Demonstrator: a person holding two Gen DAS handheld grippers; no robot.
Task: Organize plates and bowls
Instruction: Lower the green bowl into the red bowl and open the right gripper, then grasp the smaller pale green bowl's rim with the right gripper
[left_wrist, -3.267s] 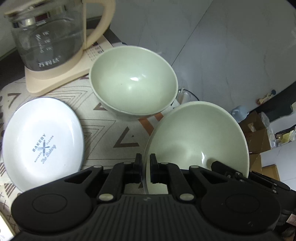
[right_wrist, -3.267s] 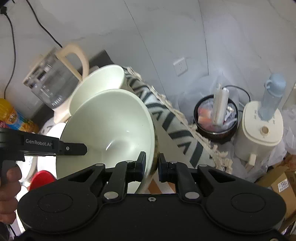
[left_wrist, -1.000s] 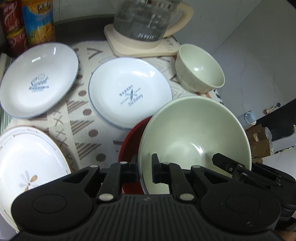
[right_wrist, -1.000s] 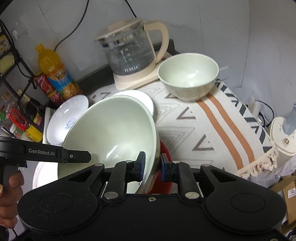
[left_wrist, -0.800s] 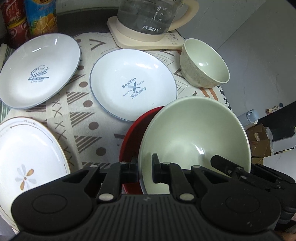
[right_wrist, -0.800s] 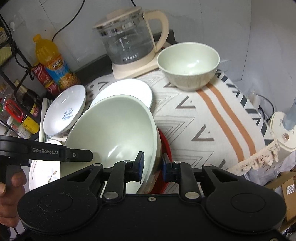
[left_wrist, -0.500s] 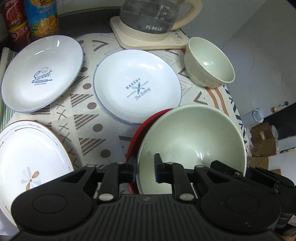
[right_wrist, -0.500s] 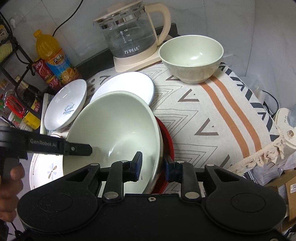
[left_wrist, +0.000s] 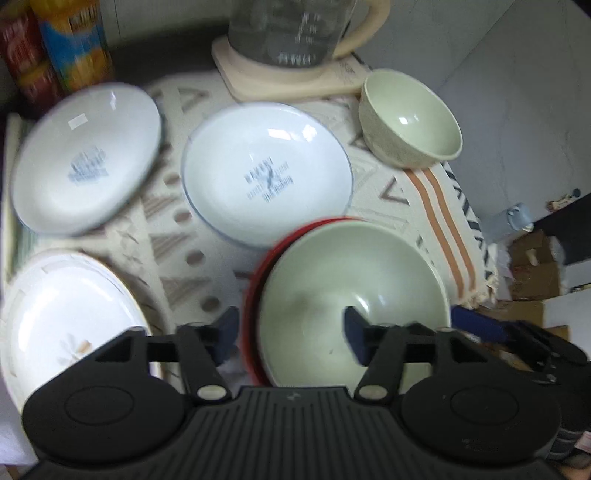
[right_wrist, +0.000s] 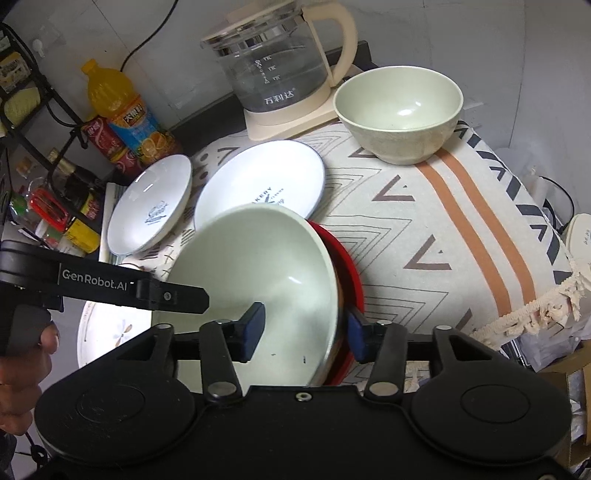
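Both grippers point steeply down at the large bowl (right_wrist: 258, 280), one at each side of its rim. The left gripper (left_wrist: 290, 334) has just been opening; its jaws stand wide, straddling the bowl's near rim with the pads clear of it. The right gripper (right_wrist: 304, 338) has just been opening too; its jaws are parted around the bowl's right rim, and neither pad presses on it. In the right wrist view a hand (right_wrist: 22, 376) grips the left gripper's handle at the left edge.

The large bowl sits mouth up in the red plate (right_wrist: 351, 273), tilted a little toward the left gripper, so the plate's rim shows as a crescent on its right. Just behind the bowl lies the bakery plate (left_wrist: 266, 173), flat; left of that plate a second printed plate (left_wrist: 86, 158); left of the bowl a flower plate (left_wrist: 66, 314). A small bowl (right_wrist: 399, 110) stands upright well behind the large bowl, to the right, beside a glass kettle (right_wrist: 280, 62) on its cream base.

The surface is covered by a patterned cloth (right_wrist: 443, 229) with orange stripes and a fringe. Drink bottles (right_wrist: 125, 118) stand against the white wall behind the plates.
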